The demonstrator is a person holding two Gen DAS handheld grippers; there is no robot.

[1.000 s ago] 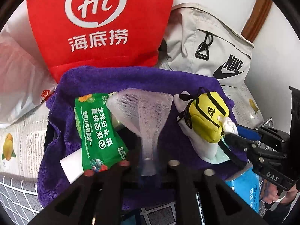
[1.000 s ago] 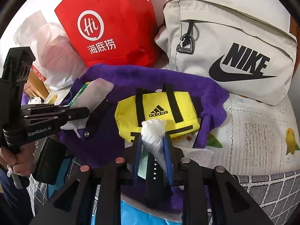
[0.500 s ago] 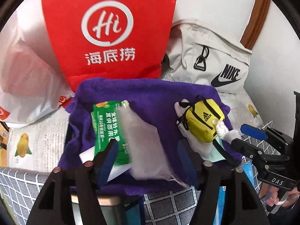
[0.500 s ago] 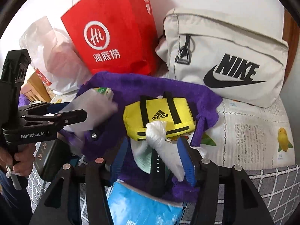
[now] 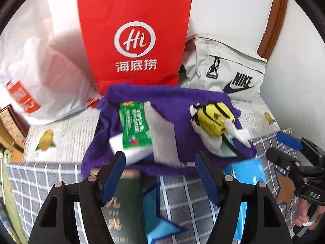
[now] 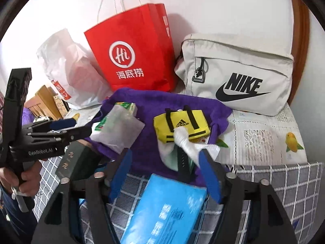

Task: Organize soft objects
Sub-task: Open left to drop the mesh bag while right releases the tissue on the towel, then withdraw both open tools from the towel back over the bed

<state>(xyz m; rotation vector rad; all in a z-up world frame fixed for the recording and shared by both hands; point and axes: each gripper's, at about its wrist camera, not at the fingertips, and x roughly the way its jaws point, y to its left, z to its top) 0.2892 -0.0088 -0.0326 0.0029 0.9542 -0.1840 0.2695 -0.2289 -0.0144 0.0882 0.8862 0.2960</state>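
A purple towel (image 5: 168, 99) (image 6: 150, 109) lies spread on the table. On it lie a green snack packet (image 5: 134, 128) (image 6: 125, 104), a translucent white pouch (image 5: 162, 138) (image 6: 119, 130), and a small yellow Adidas bag (image 5: 215, 118) (image 6: 180, 124) with white cloth (image 6: 189, 144) under it. My left gripper (image 5: 160, 172) is open and empty, drawn back from the towel's near edge. My right gripper (image 6: 165, 170) is open and empty, just before the white cloth.
A red paper bag (image 5: 134, 42) (image 6: 134, 52), a grey Nike bag (image 5: 225, 71) (image 6: 235, 75) and a white plastic bag (image 5: 34, 65) stand behind the towel. A blue packet (image 6: 166, 209) and a dark green box (image 5: 119, 207) (image 6: 77, 160) lie on the checked cloth (image 5: 182, 195) near me.
Both grippers opened and pulled back. The left let go of the white pouch, the right let go of the white cloth; both items now lie on the towel.
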